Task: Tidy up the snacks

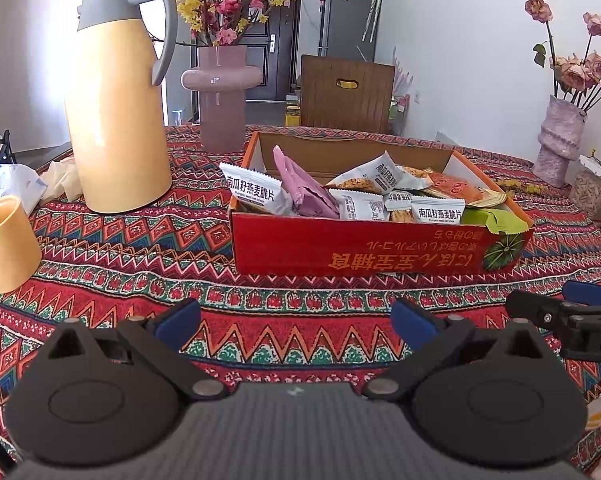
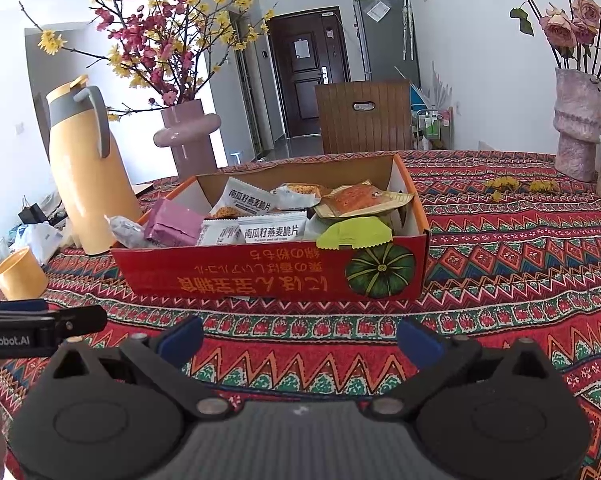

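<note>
the snack packets (image 1: 364,196) lie heaped in an open red cardboard box (image 1: 340,248) that stands on the bench (image 1: 260,320), over a patterned cloth, with a yellow flask (image 1: 116,112) and a pink vase (image 1: 222,92) behind its left end and a yellow mug (image 1: 4,240) off to the left. no packet shows on the cloth outside the box, which would fit snacks already gathered in as well as a box about to be sorted, so the pictures do not settle the stage. the packets look light, thin and crinkly: sealed foil or plastic pouches, likely slippery, with brittle crisps inside that would crush under a hard squeeze. the best hold is probably a flat sealed edge or corner that sticks up, such as the top seam of the white packet (image 1: 252,192) at the left or the pink packet (image 1: 300,184) leaning beside it; the green packet (image 2: 354,232) overhangs the front wall at the right. the box itself seems stiff but light, and could slide if pushed. the left hand-held gripper (image 1: 296,320) hovers low over the cloth, in front of the box and apart from it, fingers spread wide with nothing between them. the right hand-held gripper (image 2: 300,340) is likewise wide apart and empty, just beside the left one, facing the box's front wall.
</note>
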A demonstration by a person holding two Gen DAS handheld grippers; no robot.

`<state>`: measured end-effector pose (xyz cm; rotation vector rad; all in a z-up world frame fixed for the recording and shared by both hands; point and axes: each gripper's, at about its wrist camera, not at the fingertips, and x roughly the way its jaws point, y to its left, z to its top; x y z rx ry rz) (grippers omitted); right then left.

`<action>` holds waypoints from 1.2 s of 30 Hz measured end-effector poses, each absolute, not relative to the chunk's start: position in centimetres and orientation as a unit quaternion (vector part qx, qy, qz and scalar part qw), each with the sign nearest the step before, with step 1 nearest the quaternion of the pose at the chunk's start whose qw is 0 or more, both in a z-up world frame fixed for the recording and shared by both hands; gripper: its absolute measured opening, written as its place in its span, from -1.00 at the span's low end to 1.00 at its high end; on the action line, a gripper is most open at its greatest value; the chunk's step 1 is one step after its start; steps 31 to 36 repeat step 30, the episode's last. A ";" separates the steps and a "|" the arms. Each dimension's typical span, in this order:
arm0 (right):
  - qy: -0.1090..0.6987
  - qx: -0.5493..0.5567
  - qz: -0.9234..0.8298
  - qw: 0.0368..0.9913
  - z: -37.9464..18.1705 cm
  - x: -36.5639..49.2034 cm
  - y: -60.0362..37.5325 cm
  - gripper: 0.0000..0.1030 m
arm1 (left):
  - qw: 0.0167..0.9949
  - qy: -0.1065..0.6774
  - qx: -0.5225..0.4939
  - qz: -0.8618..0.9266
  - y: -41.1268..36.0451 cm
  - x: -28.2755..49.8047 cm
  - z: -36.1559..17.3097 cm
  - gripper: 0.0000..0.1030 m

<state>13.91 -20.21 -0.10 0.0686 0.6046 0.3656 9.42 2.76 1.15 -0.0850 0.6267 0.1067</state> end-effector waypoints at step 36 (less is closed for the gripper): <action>0.307 0.034 0.184 0.933 -0.8 13.8 -20.1 1.00 | 0.951 0.301 -0.035 0.057 2.6 9.2 1.2 1.00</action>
